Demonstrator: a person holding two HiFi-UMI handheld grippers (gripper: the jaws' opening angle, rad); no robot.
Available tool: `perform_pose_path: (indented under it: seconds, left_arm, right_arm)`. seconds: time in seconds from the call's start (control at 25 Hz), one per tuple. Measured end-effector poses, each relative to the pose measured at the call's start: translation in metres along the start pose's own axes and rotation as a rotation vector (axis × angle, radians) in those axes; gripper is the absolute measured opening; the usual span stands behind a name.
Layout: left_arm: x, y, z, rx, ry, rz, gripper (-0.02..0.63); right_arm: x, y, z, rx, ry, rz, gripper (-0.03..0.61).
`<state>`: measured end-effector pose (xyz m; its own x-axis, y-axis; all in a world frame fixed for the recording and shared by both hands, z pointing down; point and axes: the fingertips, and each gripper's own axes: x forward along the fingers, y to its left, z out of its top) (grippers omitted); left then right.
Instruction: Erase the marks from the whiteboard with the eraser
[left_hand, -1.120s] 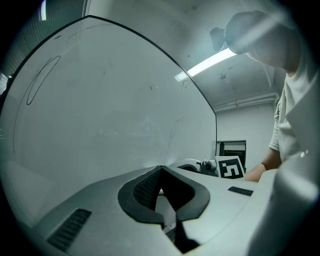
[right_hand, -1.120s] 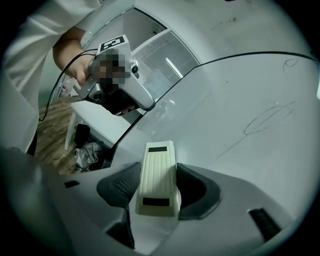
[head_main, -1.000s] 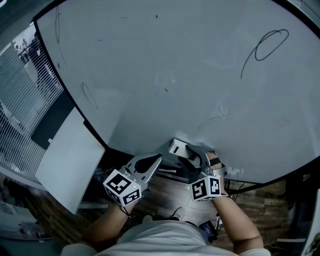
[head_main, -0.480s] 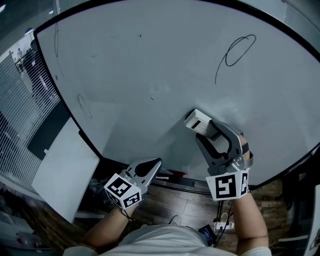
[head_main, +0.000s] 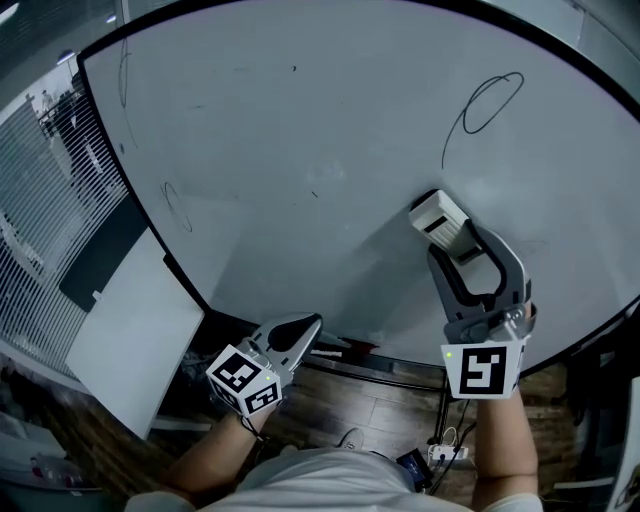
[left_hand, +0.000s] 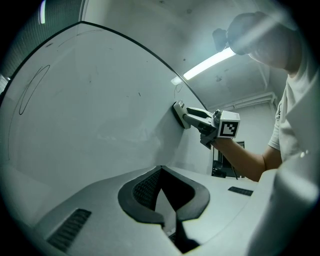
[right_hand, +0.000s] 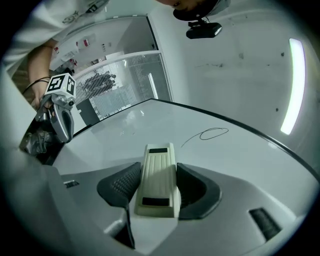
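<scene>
Left gripper view alone: eraser (left_hand: 178, 114) prob. touching whiteboard (left_hand: 90, 125), in right claw (right_hand: 157, 181); left claw (left_hand: 162, 190) closed.

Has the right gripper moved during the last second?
Yes. The right gripper with the eraser went up from the whiteboard's lower edge toward the loop mark.

The whiteboard (head_main: 300, 130) is smooth and glossy, with a soft sheen. The eraser (right_hand: 157, 180) is cream matt plastic, ribbed along its back. The right claw (right_hand: 159, 191) is matt grey plastic with black, finely dimpled pads (right_hand: 120, 187). The floor (head_main: 385, 402) is wood plank.
</scene>
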<state>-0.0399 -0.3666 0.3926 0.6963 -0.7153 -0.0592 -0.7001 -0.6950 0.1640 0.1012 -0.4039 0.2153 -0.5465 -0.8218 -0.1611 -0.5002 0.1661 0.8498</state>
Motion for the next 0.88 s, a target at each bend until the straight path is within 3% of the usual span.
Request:
perform_pose_path:
  seconds: [0.4,0.68,0.88]
  left_arm:
    - [-0.015,0.017,-0.018,-0.020,0.036,0.059,0.006]
    - [-0.015,0.031,-0.045,-0.067,0.071,0.097,0.006]
    - [-0.013,0.033,-0.057,-0.083,0.093,0.113,0.006]
  right_arm:
    - [0.020,0.133,-0.019,0.026,-0.062,0.195,0.232]
    - [0.014,0.250,-0.073,0.036,0.003,0.406,0.232]
    - [0.005,0.286,-0.095,0.019,0.030,0.472,0.232]
